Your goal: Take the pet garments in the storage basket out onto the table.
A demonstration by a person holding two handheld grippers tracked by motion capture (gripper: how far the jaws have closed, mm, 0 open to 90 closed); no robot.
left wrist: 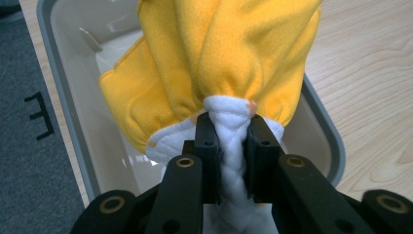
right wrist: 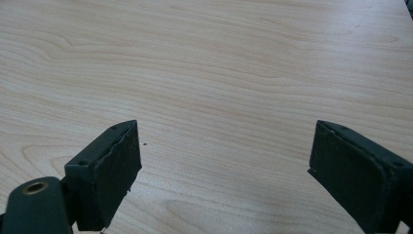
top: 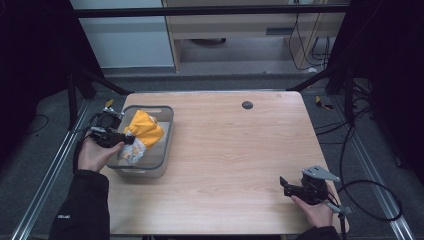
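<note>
Pinching cloth point(left wrist: 214, 63) in L gripper point(left wrist: 233, 146)

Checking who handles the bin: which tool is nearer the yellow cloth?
Left. The left tool is shut on the yellow cloth over the grey bin; the right tool sits open across the table.

We note both forearms in dark, near-black long sleeves; the left sleeve point(top: 82, 202) carries a small pale marking near the lower edge. The left hand-held gripper point(left wrist: 233, 141) is black: two flat rectangular jaws on angular link arms, each link with brass-ringed pivot holes and small screw holes in the jaw faces. The right hand-held gripper point(top: 285, 184) is likewise black, with matte pads, a grey three-cornered plate on top, and a black cable looping off behind it.
</note>
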